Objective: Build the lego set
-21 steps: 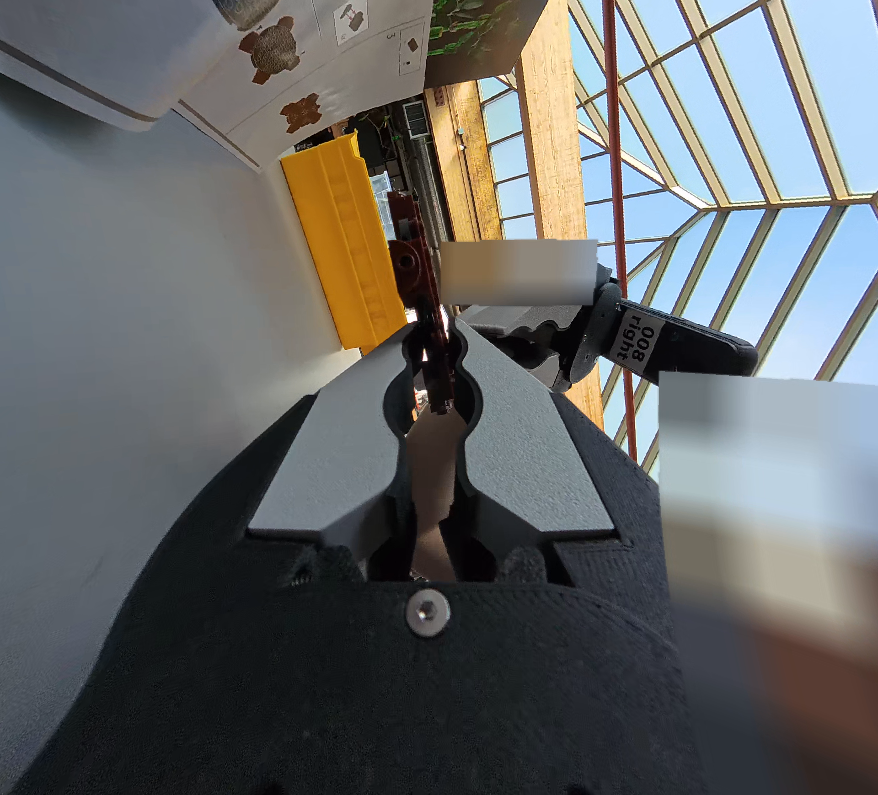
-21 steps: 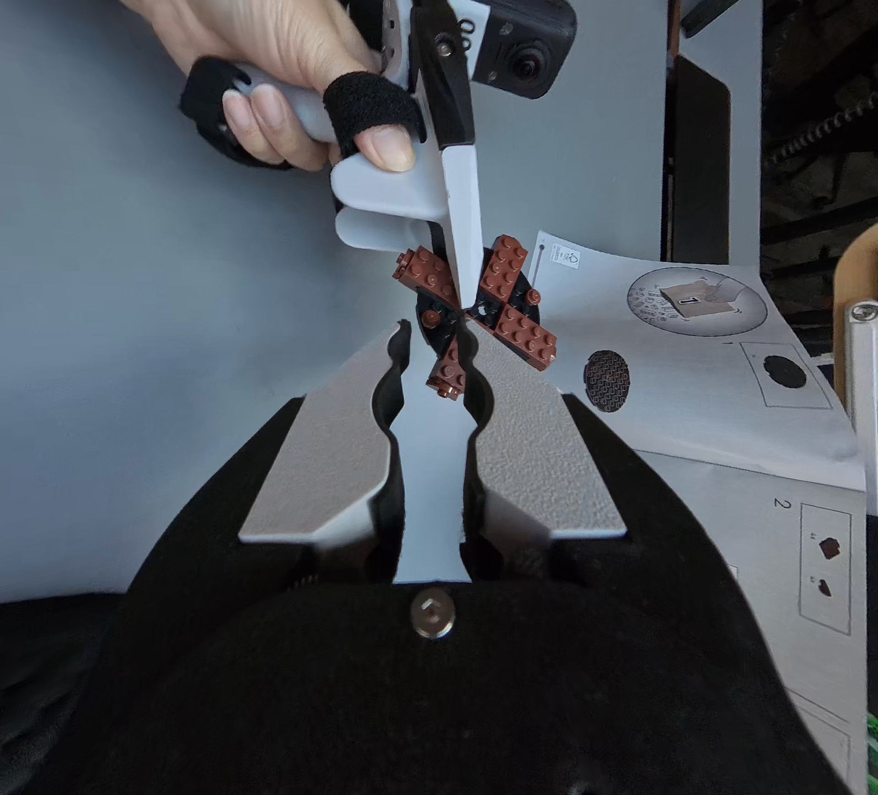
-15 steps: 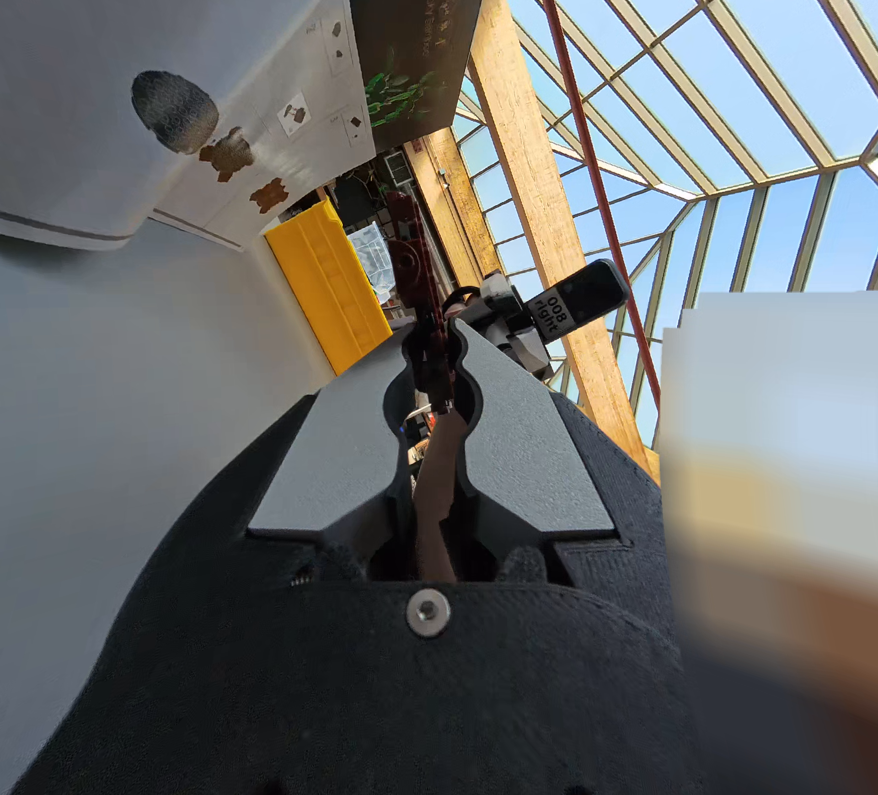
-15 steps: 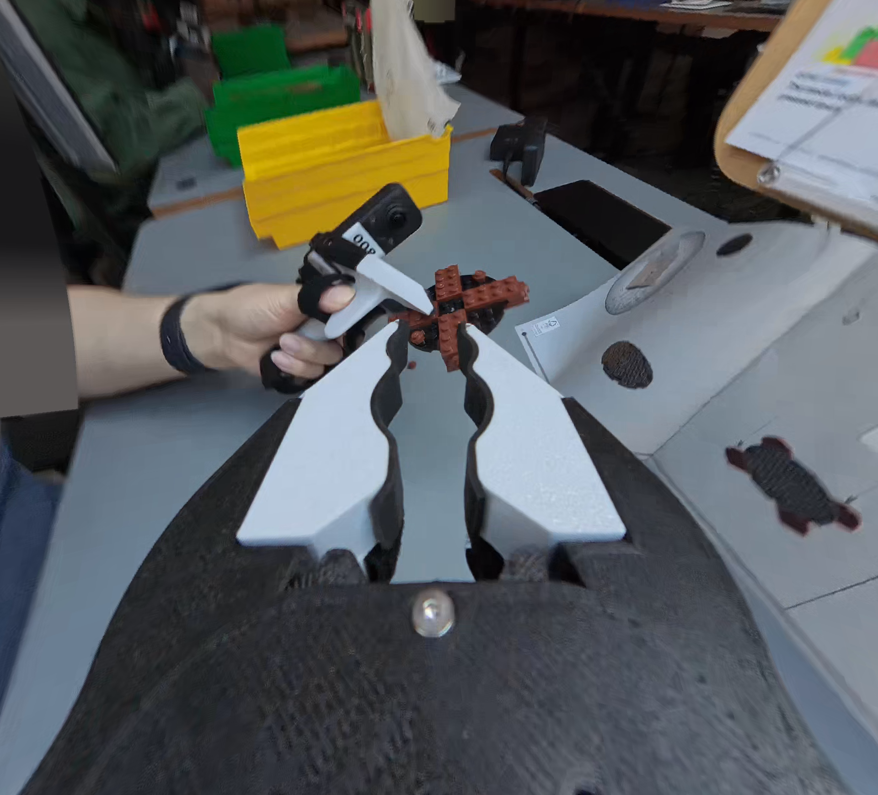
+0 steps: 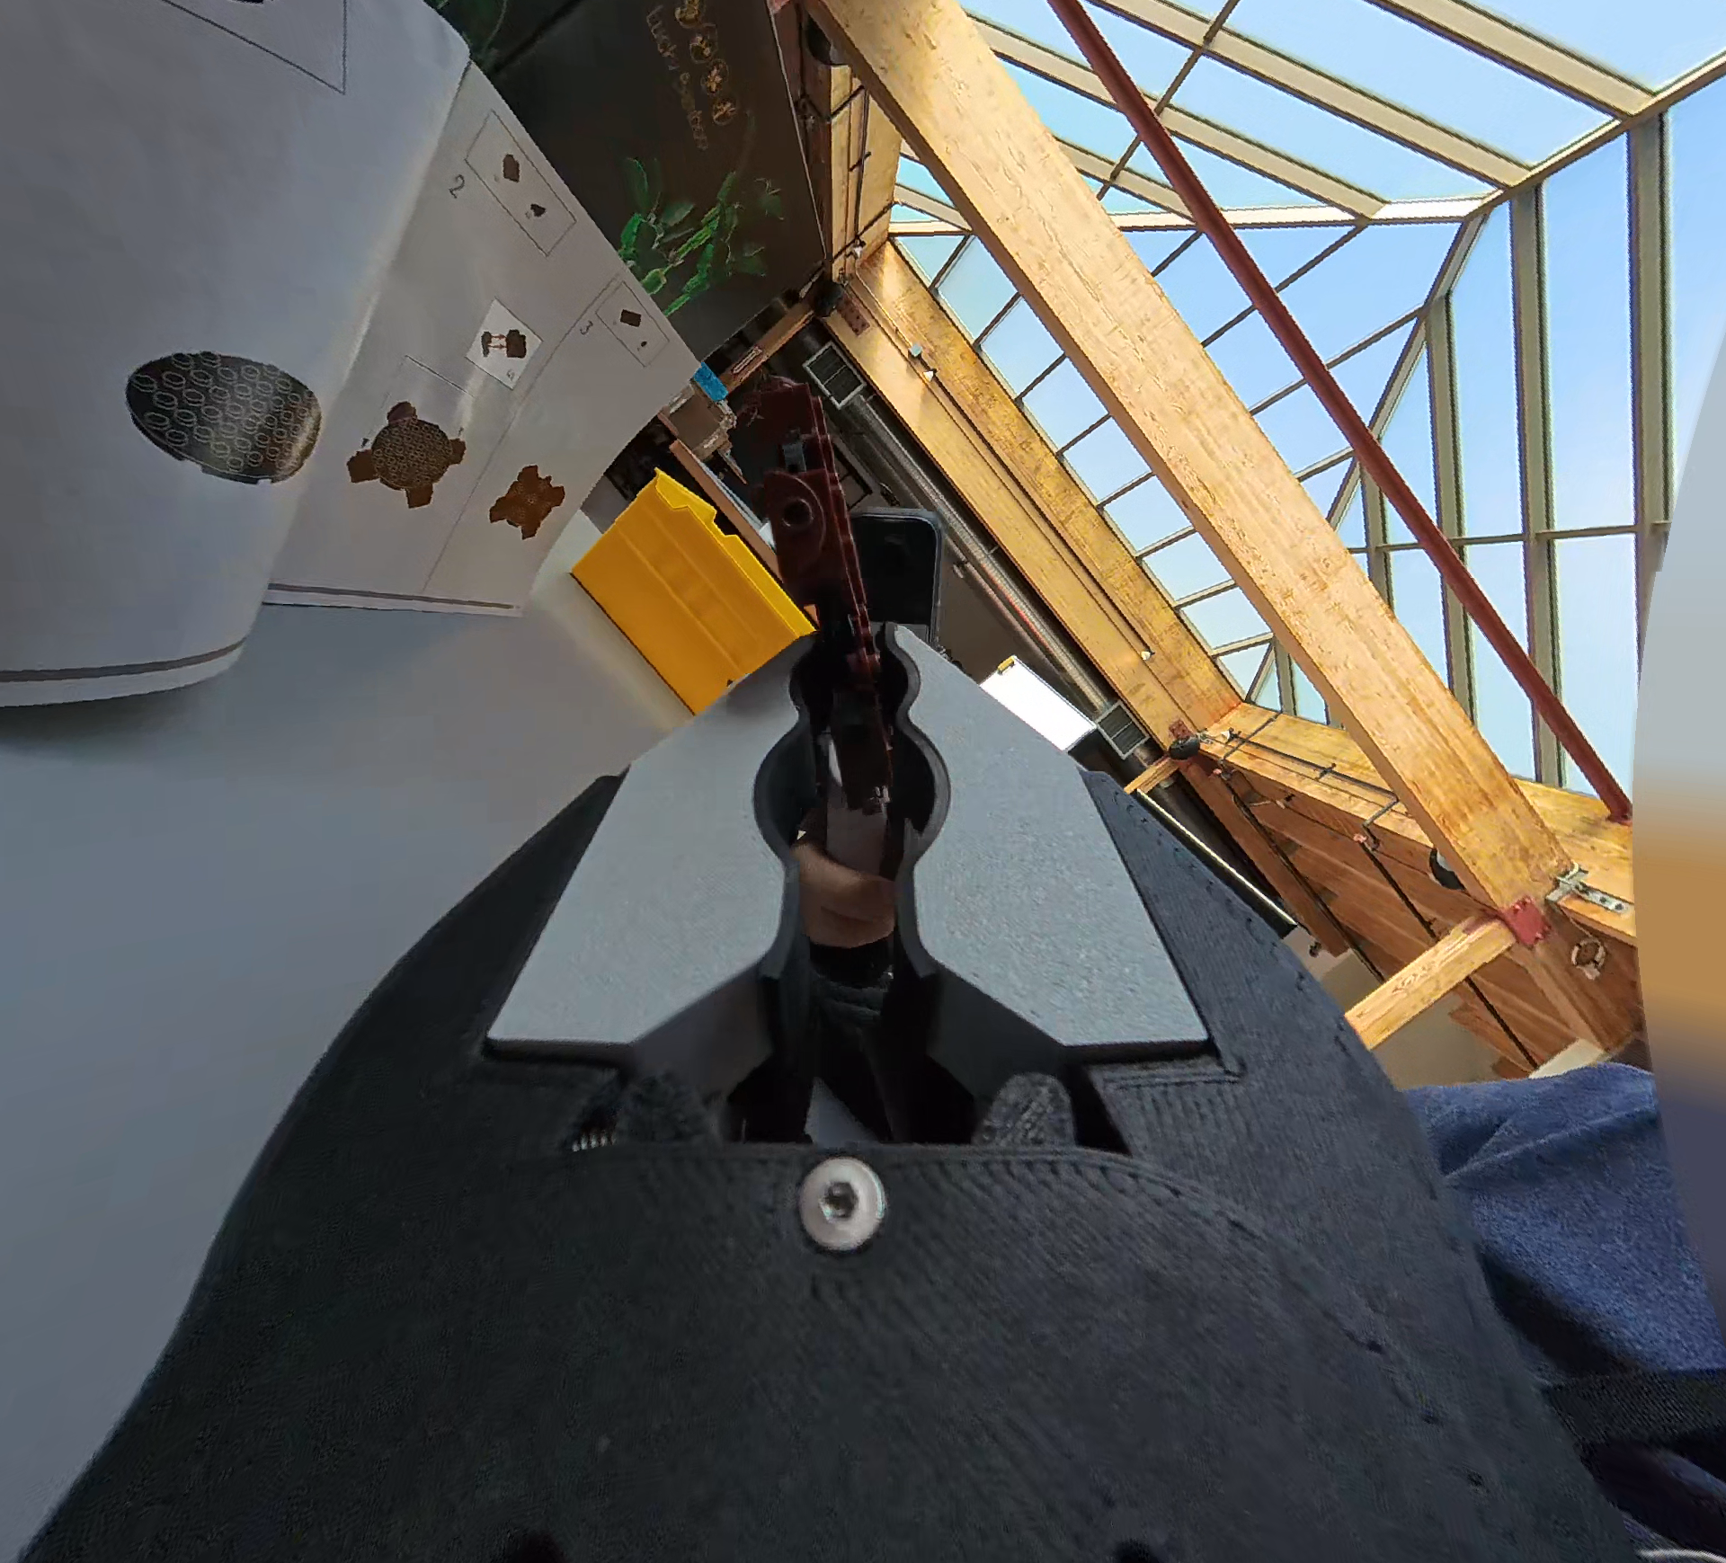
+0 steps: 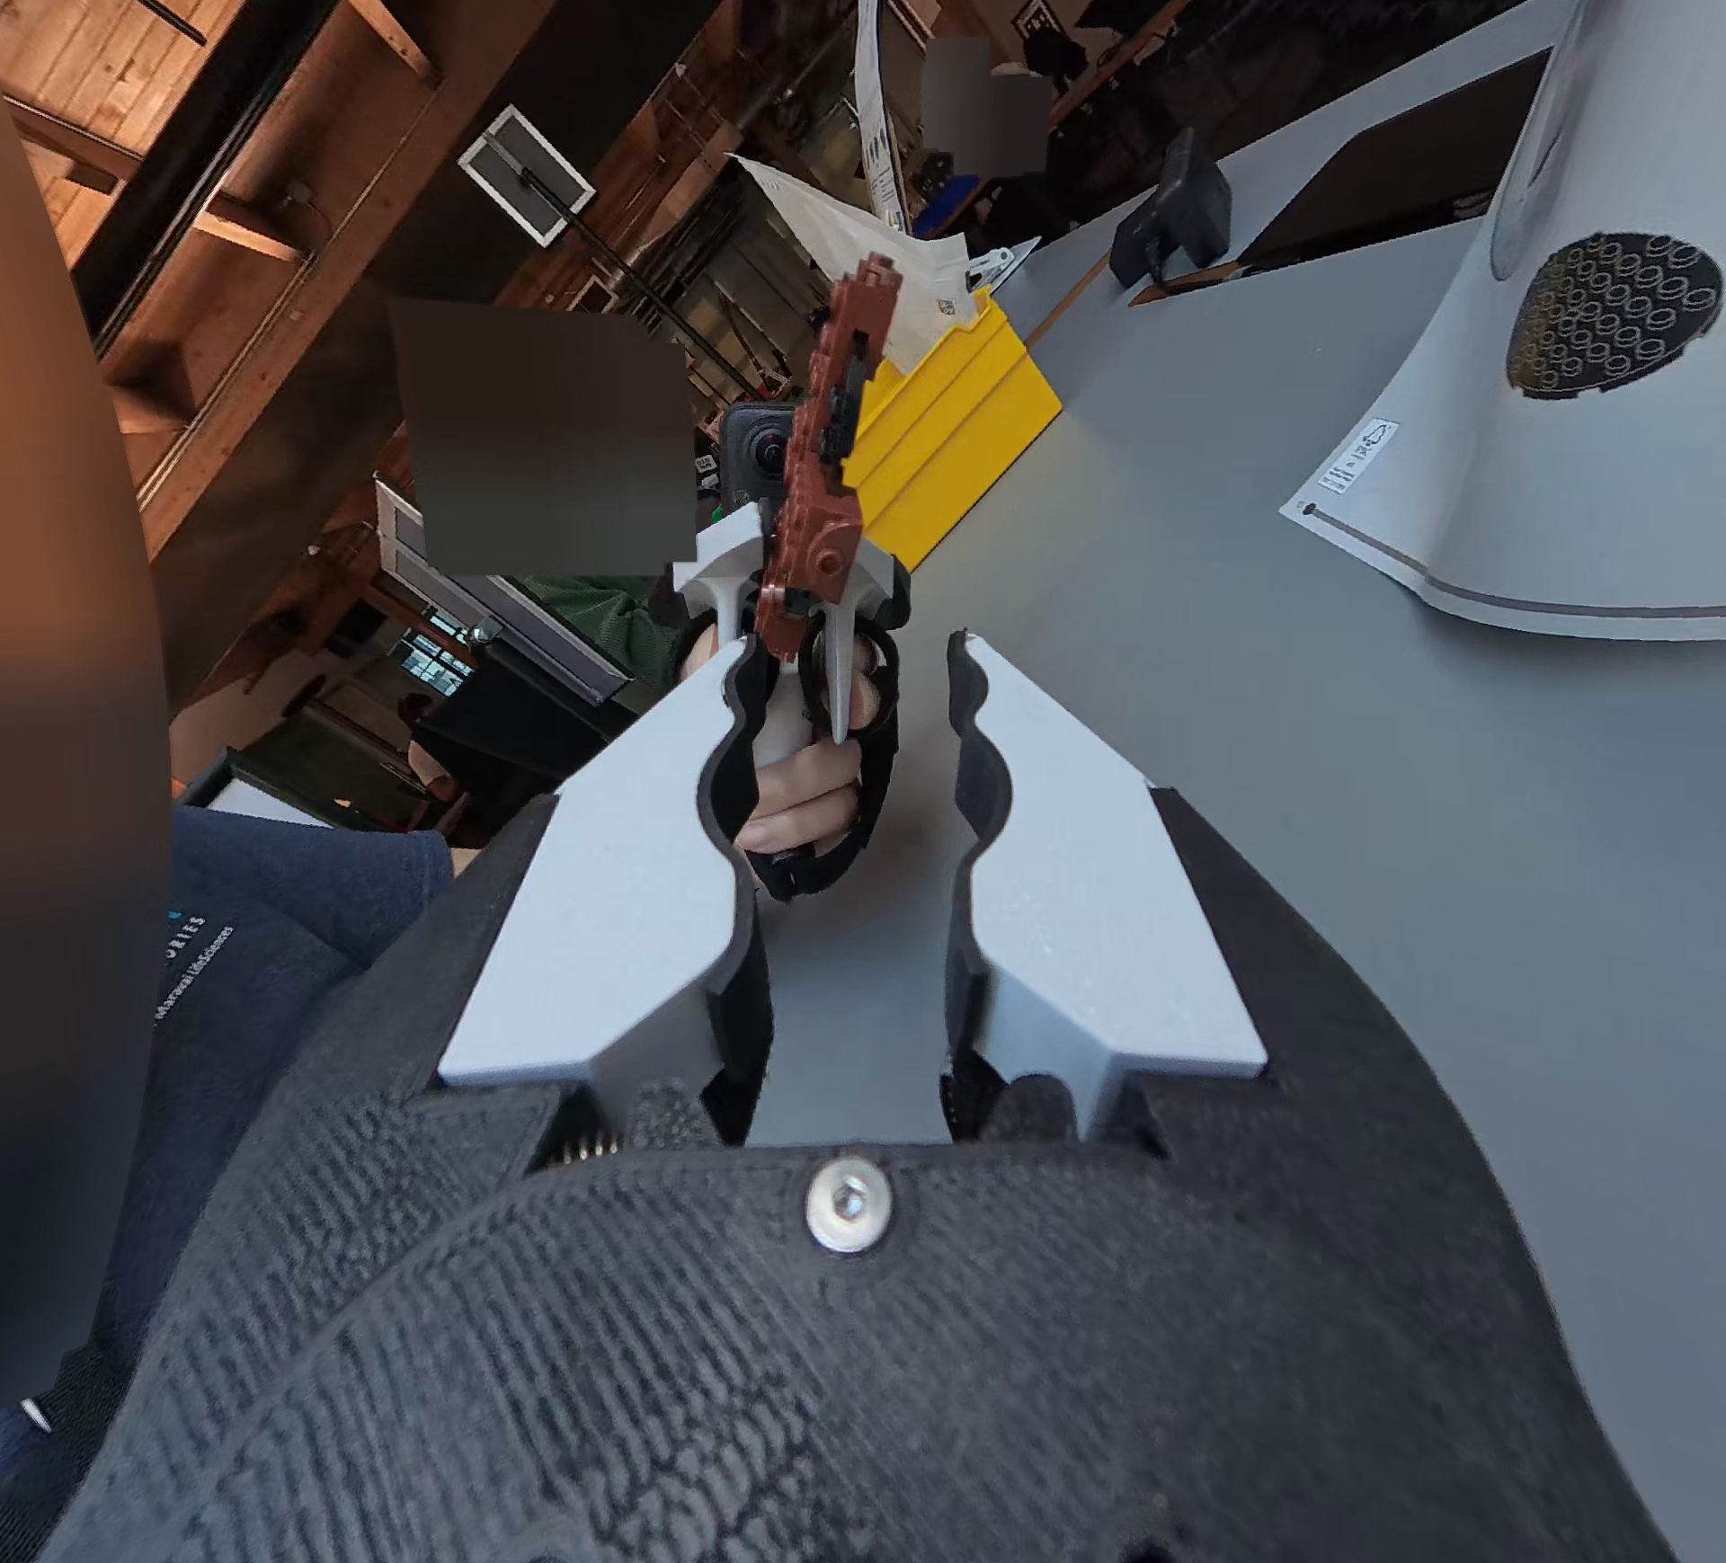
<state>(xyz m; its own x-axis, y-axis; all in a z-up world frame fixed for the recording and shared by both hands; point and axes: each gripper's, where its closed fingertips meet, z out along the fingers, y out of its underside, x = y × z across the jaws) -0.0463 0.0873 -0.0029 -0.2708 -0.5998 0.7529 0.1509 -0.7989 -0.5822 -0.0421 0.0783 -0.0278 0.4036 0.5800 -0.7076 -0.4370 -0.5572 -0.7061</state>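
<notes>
A brown and black lego assembly (image 5: 811, 524) stands edge-on between the tips of my left gripper (image 5: 848, 659), which is shut on it. In the right wrist view the same assembly (image 6: 827, 444) sticks up out of the left gripper (image 6: 801, 584), held by a hand (image 6: 803, 799). My right gripper (image 6: 850, 645) is open and empty. Its left fingertip (image 6: 733, 664) is close beside the assembly's lower end. Both grippers are held above the grey table (image 6: 1214, 584) and face each other.
A yellow bin (image 6: 953, 416) stands behind the assembly and also shows in the left wrist view (image 5: 691, 594). The open instruction booklet (image 5: 233, 286) and the dark lego box (image 5: 635, 71) lie to one side. A black device (image 6: 1177, 220) sits at the far table edge. Only a small space, under 4 cm, lies between the two pairs of fingers.
My right gripper has opened and let go of the assembly, which stays in the left gripper. Both grippers have swung round, so the assembly now shows edge-on.
</notes>
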